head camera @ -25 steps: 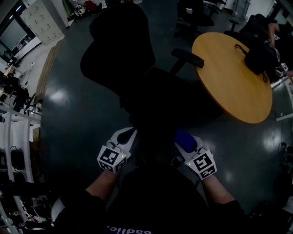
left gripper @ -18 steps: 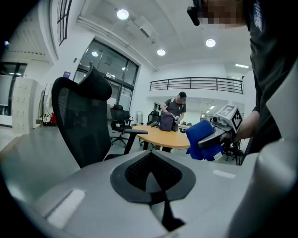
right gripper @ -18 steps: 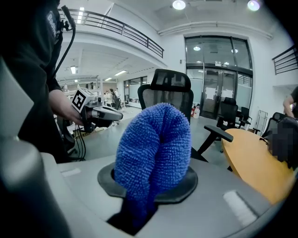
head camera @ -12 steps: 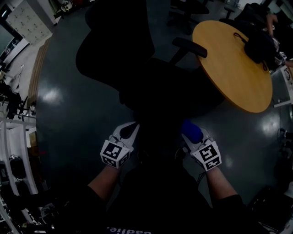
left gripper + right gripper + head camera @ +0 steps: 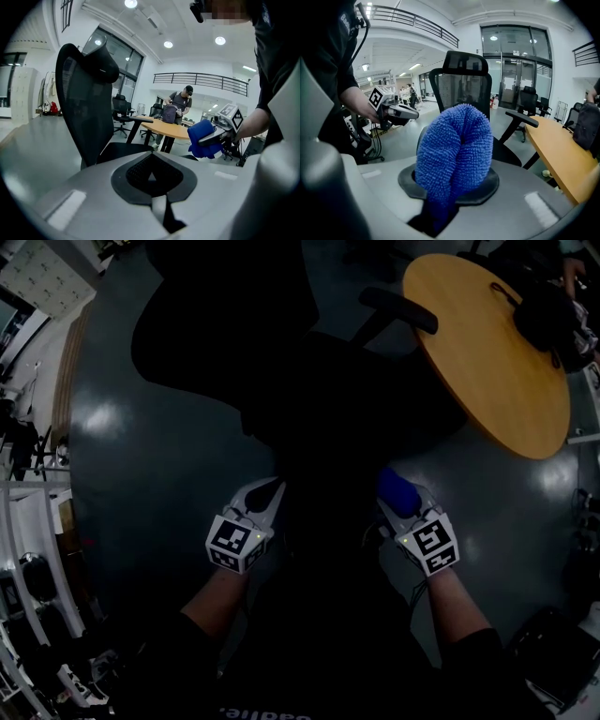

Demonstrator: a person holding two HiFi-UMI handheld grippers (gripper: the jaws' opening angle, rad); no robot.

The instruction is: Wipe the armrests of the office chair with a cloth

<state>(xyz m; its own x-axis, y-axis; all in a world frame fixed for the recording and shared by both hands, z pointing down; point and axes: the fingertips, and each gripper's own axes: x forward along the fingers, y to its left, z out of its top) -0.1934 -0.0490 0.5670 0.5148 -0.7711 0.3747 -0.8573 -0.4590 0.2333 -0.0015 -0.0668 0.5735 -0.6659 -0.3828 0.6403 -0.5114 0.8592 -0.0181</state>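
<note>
Blue cloth point(image 5: 454, 150) in right claw point(image 5: 440, 213)

**Head view:** my office chair point(image 5: 281, 352) is so dark that its seat, near armrest and base cannot be told apart, and its backrest runs off the top edge. The round table point(image 5: 487, 371) is cut by the top and right edges. The dark bag point(image 5: 553, 315) on it merges into the shaded corner. The blue cloth point(image 5: 392, 486) covers the tips of my right gripper point(image 5: 396, 499).

**Right gripper view:** the cloth's lower end sinks into the dark gap between the jaws, depth untellable.

**Left gripper view:** the person point(image 5: 180, 105) at the table is too small to read the hands
</note>
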